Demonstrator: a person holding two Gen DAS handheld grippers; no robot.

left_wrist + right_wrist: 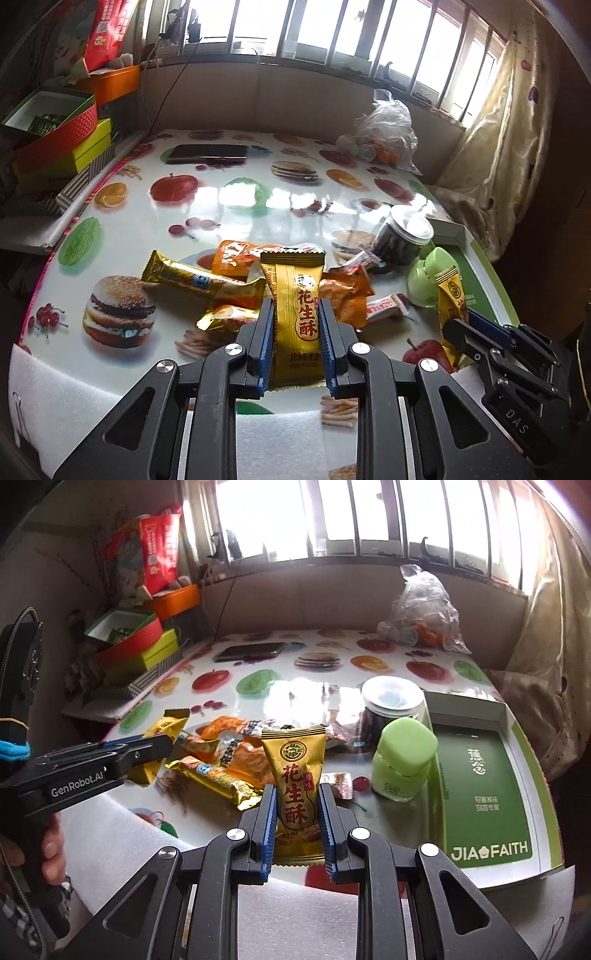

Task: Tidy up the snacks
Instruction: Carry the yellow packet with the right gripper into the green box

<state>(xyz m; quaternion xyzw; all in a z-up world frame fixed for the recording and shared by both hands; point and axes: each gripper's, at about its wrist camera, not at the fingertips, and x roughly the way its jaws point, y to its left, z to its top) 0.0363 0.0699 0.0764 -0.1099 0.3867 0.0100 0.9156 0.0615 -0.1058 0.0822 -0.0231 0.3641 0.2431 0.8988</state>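
My left gripper (296,306) is shut on a gold peanut-crisp packet (295,295), held upright above a pile of snack packets (229,284) on the table. My right gripper (296,792) is shut on a second gold peanut-crisp packet (295,768), also upright. In the left wrist view the right gripper (463,321) and its packet (448,295) show at the right. In the right wrist view the left gripper (155,744) and its packet (168,727) show at the left. An open green-and-white box (484,775) lies to the right.
A pale green jar (402,760) and a dark jar with a white lid (391,705) stand beside the box. A phone (251,651) and a plastic bag (421,613) lie at the far side. Stacked boxes (129,642) sit left. White foam (110,834) covers the near edge.
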